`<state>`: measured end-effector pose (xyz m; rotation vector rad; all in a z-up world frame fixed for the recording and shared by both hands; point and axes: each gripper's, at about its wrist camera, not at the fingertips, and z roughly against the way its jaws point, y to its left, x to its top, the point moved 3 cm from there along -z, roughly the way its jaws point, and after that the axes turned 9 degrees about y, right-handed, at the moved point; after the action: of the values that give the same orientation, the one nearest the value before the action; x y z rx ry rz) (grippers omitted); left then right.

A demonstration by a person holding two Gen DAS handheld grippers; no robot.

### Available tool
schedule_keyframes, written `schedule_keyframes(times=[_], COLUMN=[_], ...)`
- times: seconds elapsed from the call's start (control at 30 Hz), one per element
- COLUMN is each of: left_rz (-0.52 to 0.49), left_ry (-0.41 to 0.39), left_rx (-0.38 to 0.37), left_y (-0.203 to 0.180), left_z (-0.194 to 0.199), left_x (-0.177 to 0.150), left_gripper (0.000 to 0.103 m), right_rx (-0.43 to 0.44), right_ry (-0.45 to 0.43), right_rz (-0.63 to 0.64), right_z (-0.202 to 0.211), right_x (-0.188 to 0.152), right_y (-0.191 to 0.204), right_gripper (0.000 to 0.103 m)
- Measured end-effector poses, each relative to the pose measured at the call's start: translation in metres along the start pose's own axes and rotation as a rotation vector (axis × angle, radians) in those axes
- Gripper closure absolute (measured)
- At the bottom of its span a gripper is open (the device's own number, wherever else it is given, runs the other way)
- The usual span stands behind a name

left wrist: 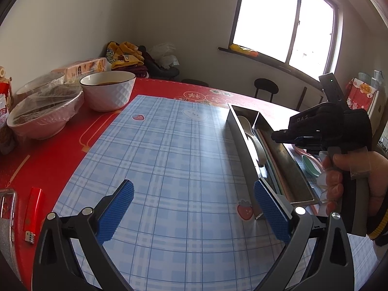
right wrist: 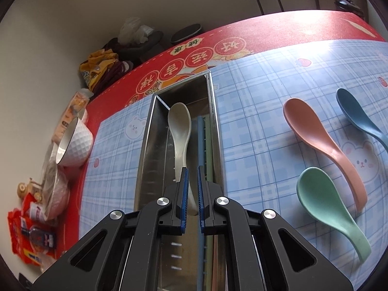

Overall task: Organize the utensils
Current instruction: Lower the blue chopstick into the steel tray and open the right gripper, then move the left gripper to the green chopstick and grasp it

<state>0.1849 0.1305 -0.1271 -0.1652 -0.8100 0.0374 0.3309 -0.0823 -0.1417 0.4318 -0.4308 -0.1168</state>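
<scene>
Right wrist view: right gripper (right wrist: 191, 191) pinches the handle of the white plastic spoon (right wrist: 180, 131), lengthwise in the steel tray (right wrist: 145, 150) mid-table; left gripper (left wrist: 194, 208) spread, well aside.

Open checked mat (left wrist: 169, 160) lies left of the metal tray (left wrist: 245, 143); bowls (left wrist: 108, 89) crowd the table's far-left edge.
</scene>
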Motion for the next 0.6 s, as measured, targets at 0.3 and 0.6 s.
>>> schedule_keyframes(times=[0.3,0.6], left_rz=[-0.015,-0.030], left_ry=[-0.008,-0.056], left_rx=[0.008,0.083], left_y=[-0.002,-0.008], left_z=[0.002,0.014], left_x=[-0.001,-0.004], left_gripper=[0.006,0.006], right_rx=[0.031,0.017], right_ry=[-0.097,-0.236], right_rz=[0.208,0.282], right_z=[0.051,0.115], right_x=[-0.023,-0.065], right_y=[-0.011,-0.065], right_gripper=[0.095,0.050])
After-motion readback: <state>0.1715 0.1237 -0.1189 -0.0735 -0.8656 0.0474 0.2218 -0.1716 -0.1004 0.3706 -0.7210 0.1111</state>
